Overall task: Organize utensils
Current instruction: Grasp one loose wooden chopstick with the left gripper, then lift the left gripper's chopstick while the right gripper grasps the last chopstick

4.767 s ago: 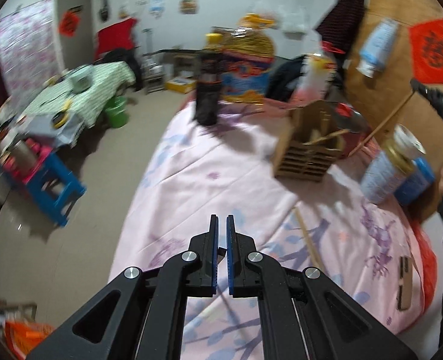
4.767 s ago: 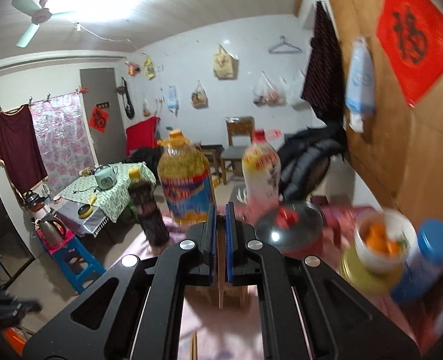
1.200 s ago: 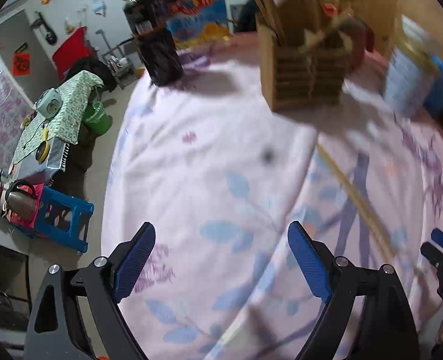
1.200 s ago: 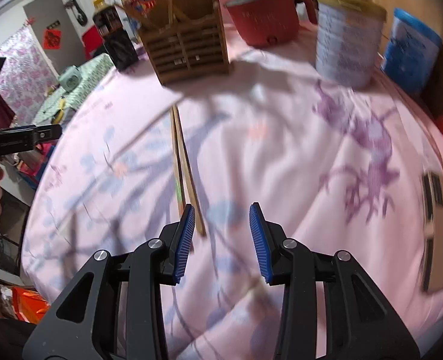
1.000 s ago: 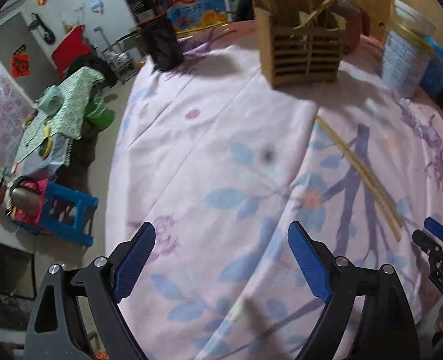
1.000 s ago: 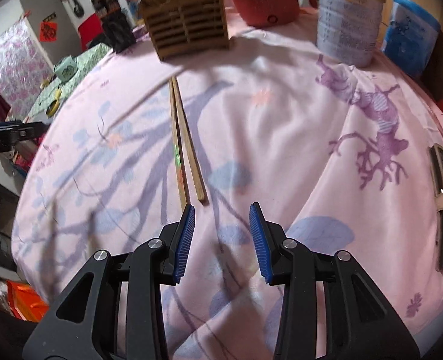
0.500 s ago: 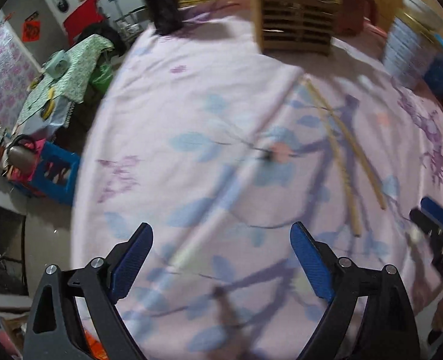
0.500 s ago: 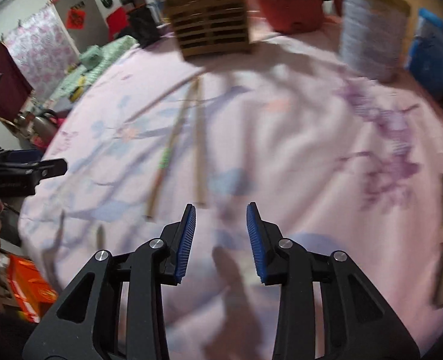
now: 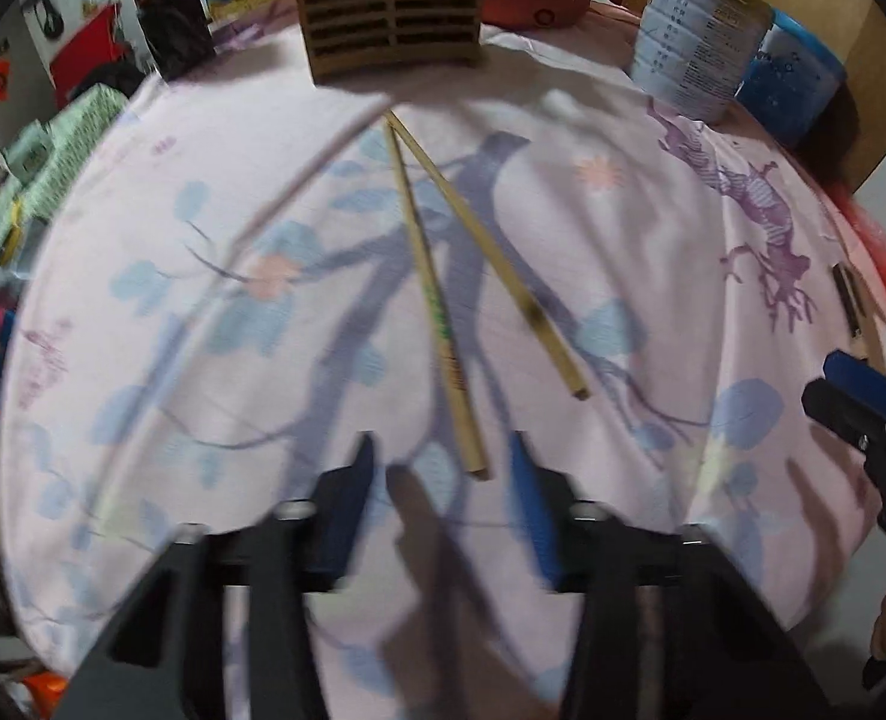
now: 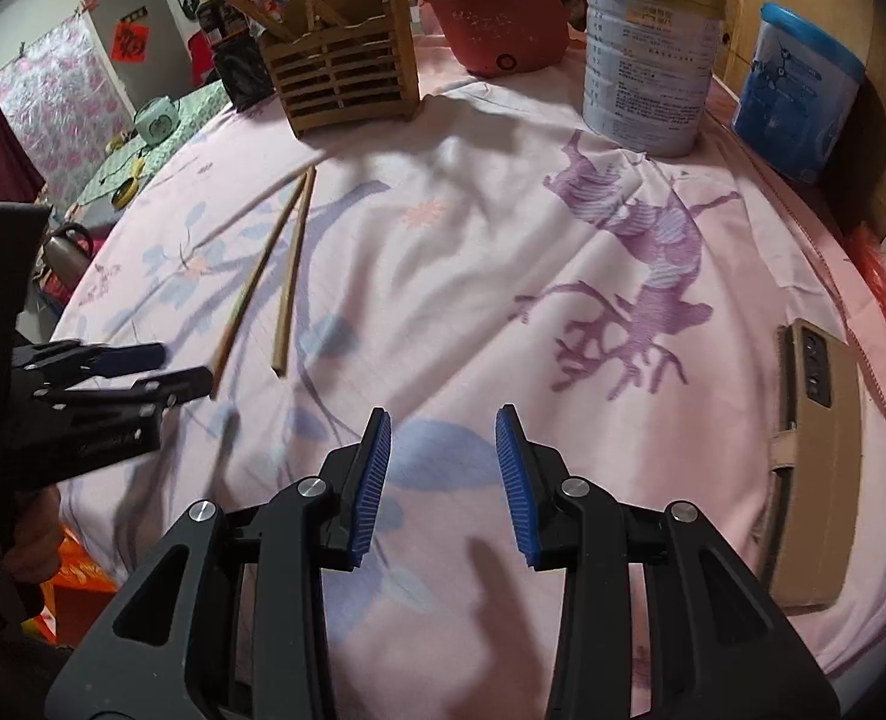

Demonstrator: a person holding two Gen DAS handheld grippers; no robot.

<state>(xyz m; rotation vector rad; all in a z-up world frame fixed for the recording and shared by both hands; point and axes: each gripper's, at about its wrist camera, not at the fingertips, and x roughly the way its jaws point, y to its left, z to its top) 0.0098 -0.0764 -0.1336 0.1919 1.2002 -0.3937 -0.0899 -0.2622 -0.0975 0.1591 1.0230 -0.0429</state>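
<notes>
A pink floral tablecloth [image 10: 443, 228] is spread under a slatted wooden holder [image 10: 347, 81]. Two chopsticks [image 9: 437, 312] lie loose just ahead of the left gripper [image 9: 443, 468], whose jaws have just been narrowing, nothing gripped. The right gripper [image 10: 443, 456] is held tilted downward, part-open, empty.

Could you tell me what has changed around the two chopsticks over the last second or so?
The left gripper came in over the near ends of the two bamboo chopsticks, and its jaws have just been closing around the end of the green-marked one, not yet pressing it. The chopsticks, slatted wooden utensil holder and right gripper, open and empty, are unchanged.
</notes>
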